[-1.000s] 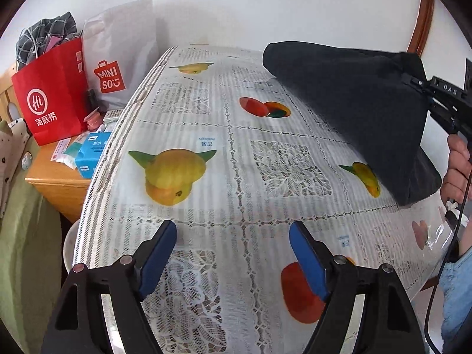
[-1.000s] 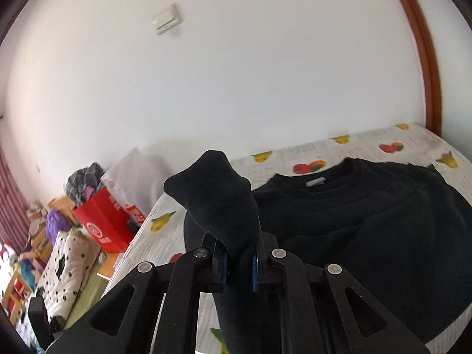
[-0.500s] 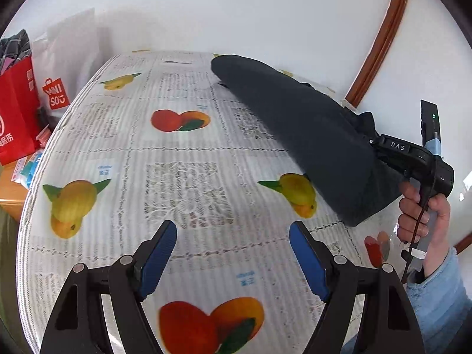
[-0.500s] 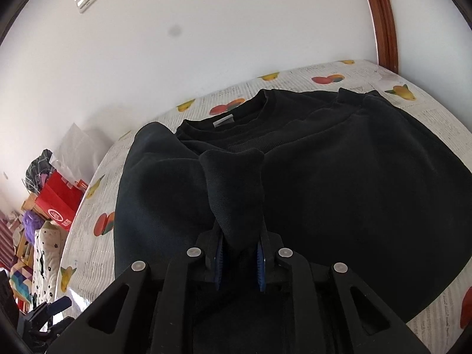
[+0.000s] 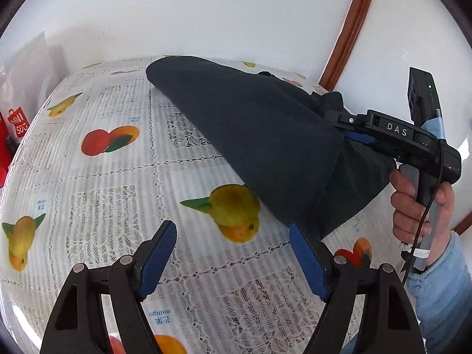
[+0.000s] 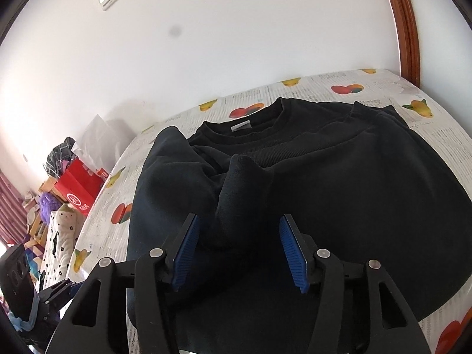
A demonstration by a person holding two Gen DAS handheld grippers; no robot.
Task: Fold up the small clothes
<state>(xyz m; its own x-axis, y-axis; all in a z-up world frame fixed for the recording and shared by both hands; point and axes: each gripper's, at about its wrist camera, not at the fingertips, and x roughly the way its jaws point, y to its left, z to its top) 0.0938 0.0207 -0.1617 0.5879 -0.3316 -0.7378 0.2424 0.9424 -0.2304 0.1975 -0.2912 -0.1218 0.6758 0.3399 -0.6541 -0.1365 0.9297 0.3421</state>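
The right gripper (image 6: 239, 246) has just been opening: its blue-padded fingers (image 6: 185, 250) now stand about half apart on either side of a raised fold of the black sweater (image 6: 339, 183), and the pads no longer press on the cloth, which rises between them with a gap at each side. In the left wrist view the same gripper shows from the side, held by a hand (image 5: 419, 203) in a light blue sleeve (image 5: 442, 283), its tip lying against the dark fabric. The sweater lies spread on the counter (image 5: 118, 177), which is covered with a lace-patterned cloth printed with fruit; its neckline with a pale label points toward the far wall, and one sleeve is folded in over the body. The left gripper (image 5: 236, 256) hovers above bare cloth near the sweater's edge, its fingers (image 5: 156, 253) wide apart and holding nothing, the right-hand pad just beside the hanging corner of the garment
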